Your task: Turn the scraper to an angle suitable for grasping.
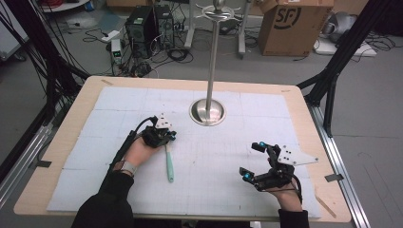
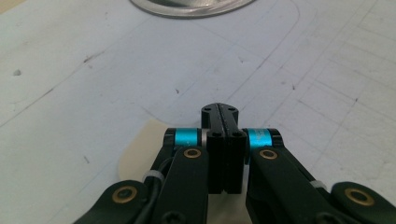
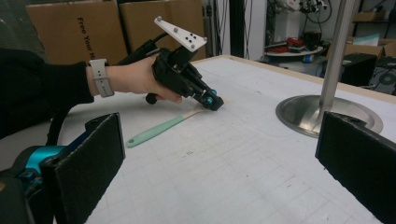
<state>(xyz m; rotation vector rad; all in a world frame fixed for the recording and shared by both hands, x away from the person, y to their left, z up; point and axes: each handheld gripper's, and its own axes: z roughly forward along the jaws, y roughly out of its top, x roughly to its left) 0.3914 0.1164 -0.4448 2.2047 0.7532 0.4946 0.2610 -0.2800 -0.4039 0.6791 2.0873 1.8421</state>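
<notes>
A spatula (image 1: 169,166) with a mint-green handle and a cream blade lies on the white mat, left of centre. My left gripper (image 1: 169,138) is shut, its tips down at the blade end. In the left gripper view the jaws (image 2: 219,109) meet flush, and the cream blade (image 2: 140,149) shows beneath and to their left; nothing is visibly clamped between them. The right gripper view shows that gripper (image 3: 214,101) angled down onto the blade end of the spatula (image 3: 154,130). My right gripper (image 1: 252,160) rests open at the front right, with nothing between its pads (image 3: 88,163).
A steel pole on a round base (image 1: 207,112) stands at the middle back of the mat (image 1: 237,142), close beyond the left gripper. The wooden table edge (image 1: 62,137) frames the mat. Cardboard boxes and cables lie on the floor behind.
</notes>
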